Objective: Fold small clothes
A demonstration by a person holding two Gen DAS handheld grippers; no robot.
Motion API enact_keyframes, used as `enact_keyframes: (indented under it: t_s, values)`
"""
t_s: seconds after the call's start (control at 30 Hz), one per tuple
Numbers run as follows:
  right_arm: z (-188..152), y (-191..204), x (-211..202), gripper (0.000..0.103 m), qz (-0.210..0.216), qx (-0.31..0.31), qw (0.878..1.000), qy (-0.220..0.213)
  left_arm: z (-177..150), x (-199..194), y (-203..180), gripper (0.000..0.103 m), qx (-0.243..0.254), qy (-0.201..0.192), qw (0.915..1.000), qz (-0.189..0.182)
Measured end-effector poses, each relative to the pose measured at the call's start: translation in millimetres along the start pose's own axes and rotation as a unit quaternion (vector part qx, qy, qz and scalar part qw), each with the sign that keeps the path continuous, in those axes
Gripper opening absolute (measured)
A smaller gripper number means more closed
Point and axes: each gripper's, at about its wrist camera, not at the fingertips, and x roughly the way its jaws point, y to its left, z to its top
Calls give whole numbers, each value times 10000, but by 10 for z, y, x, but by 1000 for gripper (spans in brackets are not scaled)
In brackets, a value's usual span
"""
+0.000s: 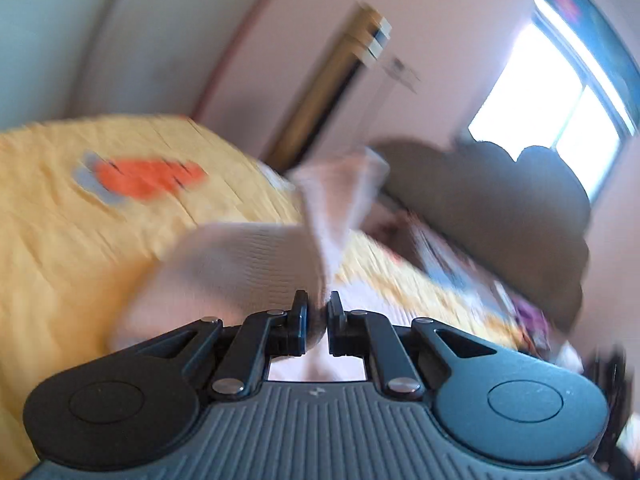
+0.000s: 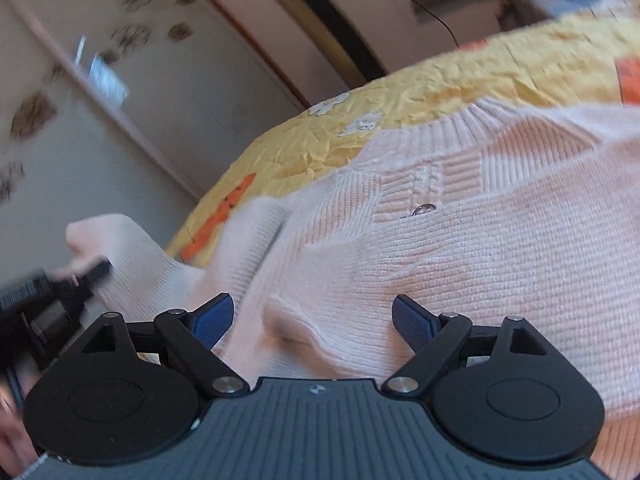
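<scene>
One pink sweater (image 2: pixel 460 248) on one yellow bedspread (image 1: pixel 60 240). Left gripper (image 1: pixel 318 312) clamped on its sleeve; right gripper (image 2: pixel 312 320) wide, empty. Only left view shows window (image 1: pixel 560 100).

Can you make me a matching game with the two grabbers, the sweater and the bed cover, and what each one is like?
Things:
1. left gripper
2. right gripper
3. sweater
4. bedspread

What each is like:
A. yellow with orange patches
B. jaws wide apart, nothing pinched
C. pale pink knit, lying on the bed
D. jaws closed on a bit of knit fabric

Pairs: 1-D, 2-B, 3-C, 4-A
</scene>
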Motion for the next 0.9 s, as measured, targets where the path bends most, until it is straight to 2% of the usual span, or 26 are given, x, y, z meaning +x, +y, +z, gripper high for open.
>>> enact_keyframes:
  t_s: [0.07,0.1,0.13,0.23,0.33,0.47,0.57,0.63,0.7,0.73,0.8,0.83,0.87,0.9]
  values:
    - [71,-94,-51,94,724,884,9934,69,-225,179,-113,9,64,513,9987,0]
    - [82,-119,-36,100,983,1128,9885,215,-305,252,-140,9,71,737,9972,52]
    - [83,-139,-1,100,1130,1329,9837,422,-359,295,-137,9,57,868,9962,46]
    - [52,-160,102,99,895,1445,9823,786,-410,326,-76,9,2,974,9952,31]
    - [24,-179,131,96,930,1547,9812,689,-441,348,-9,9,-1,1029,9947,-6]
    - [74,-171,207,94,865,1848,9764,710,-510,330,-66,10,306,964,9949,26]
    - [119,-132,274,83,624,1834,9769,897,-539,333,-112,10,460,956,9944,35]
    - [115,-94,318,60,320,1631,9808,1024,-526,328,-126,12,590,1027,9929,-98]
    - [96,-124,328,53,200,1622,9816,990,-535,252,-154,16,769,1044,9914,-199]
    - [91,-170,325,55,197,1738,9796,988,-531,190,-153,21,813,1037,9909,-276]
    - [76,-246,308,48,225,1908,9764,990,-516,54,-97,34,622,994,9923,-401]
    - [62,-283,303,47,280,1977,9748,996,-503,-16,-38,49,393,906,9945,-335]
    - [52,-311,297,47,342,2035,9733,1002,-482,-109,58,58,-24,684,9975,-189]
    - [51,-327,293,47,389,2068,9723,1014,-463,-193,160,58,-411,484,9979,-140]
